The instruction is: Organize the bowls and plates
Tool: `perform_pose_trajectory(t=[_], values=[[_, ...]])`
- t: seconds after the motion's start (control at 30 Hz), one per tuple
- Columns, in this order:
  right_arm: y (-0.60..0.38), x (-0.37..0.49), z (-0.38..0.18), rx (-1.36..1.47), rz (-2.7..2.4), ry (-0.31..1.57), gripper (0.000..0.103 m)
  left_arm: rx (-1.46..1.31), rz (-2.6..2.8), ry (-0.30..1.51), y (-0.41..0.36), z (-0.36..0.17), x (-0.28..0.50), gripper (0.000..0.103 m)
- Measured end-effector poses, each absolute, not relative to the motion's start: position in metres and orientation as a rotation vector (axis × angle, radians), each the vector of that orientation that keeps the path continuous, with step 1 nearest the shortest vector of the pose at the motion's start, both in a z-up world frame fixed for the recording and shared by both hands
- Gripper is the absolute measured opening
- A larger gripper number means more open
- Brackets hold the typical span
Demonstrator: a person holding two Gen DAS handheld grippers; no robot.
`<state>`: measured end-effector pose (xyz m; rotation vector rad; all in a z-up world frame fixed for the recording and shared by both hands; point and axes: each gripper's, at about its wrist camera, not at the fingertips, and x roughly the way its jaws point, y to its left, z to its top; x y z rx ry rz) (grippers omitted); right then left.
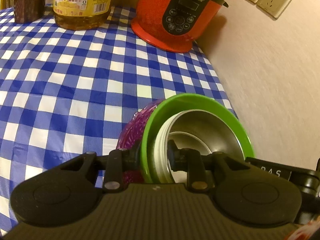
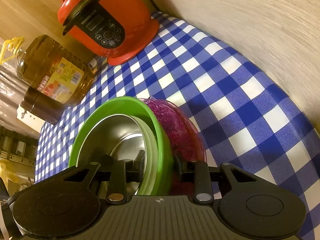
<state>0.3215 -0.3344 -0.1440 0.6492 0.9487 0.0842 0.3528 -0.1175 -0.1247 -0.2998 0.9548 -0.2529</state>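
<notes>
A nested stack is held tilted above the checked table: a steel bowl (image 1: 202,128) inside a green bowl (image 1: 160,112), on a purple patterned plate (image 1: 132,132). My left gripper (image 1: 155,156) is shut on the stack's rim, one finger outside by the purple plate, one inside the steel bowl. In the right wrist view the same steel bowl (image 2: 120,132), green bowl (image 2: 124,104) and purple plate (image 2: 180,128) show. My right gripper (image 2: 158,166) is shut on the opposite rim in the same way.
A red rice cooker (image 1: 176,14) stands at the back by the wall. A yellow oil bottle (image 1: 84,2) and a dark jar (image 1: 28,2) stand to its left. Wall sockets (image 1: 264,0) are at the upper right. The blue checked tablecloth (image 1: 80,80) lies ahead.
</notes>
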Motion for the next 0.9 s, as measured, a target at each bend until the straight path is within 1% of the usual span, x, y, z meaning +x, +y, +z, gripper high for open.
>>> perform_pose_trajectory(t=[0.07,0.1,0.13,0.2,0.27,0.33,0.4,0.43,0.53,0.63,0.67,0.8,0.9], values=[[-0.335,0.32,-0.142,0.645,0.08,0.931,0.034,-0.301,-0.25,0.946,-0.116,-0.122,0.351,0.029],[-0.336,0.319,-0.14,0.645,0.079,0.917,0.038,-0.307,-0.251,0.942,-0.115,-0.12,0.351,0.032],[-0.336,0.318,-0.136,0.645,0.08,0.904,0.045,-0.312,-0.25,0.938,-0.113,-0.119,0.35,0.033],[-0.337,0.316,-0.131,0.64,0.079,0.886,0.05,-0.316,-0.246,0.932,-0.111,-0.114,0.349,0.034],[-0.338,0.314,-0.124,0.63,0.077,0.866,0.052,-0.32,-0.251,0.92,-0.109,-0.109,0.345,0.037],[-0.339,0.311,-0.119,0.629,0.075,0.851,0.053,-0.319,-0.259,0.904,-0.109,-0.103,0.34,0.042],[-0.341,0.307,-0.114,0.632,0.071,0.835,0.054,-0.326,-0.266,0.873,-0.107,-0.096,0.332,0.054],[-0.342,0.304,-0.111,0.631,0.071,0.829,0.054,-0.32,-0.265,0.862,-0.106,-0.092,0.33,0.055],[-0.343,0.295,-0.101,0.626,0.077,0.813,0.054,-0.298,-0.263,0.829,-0.105,-0.083,0.316,0.064],[-0.345,0.284,-0.09,0.616,0.078,0.793,0.055,-0.307,-0.248,0.798,-0.099,-0.073,0.299,0.075],[-0.346,0.279,-0.086,0.611,0.078,0.785,0.056,-0.309,-0.244,0.788,-0.097,-0.07,0.293,0.081],[-0.344,0.26,-0.075,0.574,0.074,0.768,0.061,-0.284,-0.231,0.762,-0.09,-0.062,0.269,0.085],[-0.342,0.246,-0.07,0.559,0.08,0.762,0.066,-0.264,-0.224,0.762,-0.086,-0.06,0.253,0.086]])
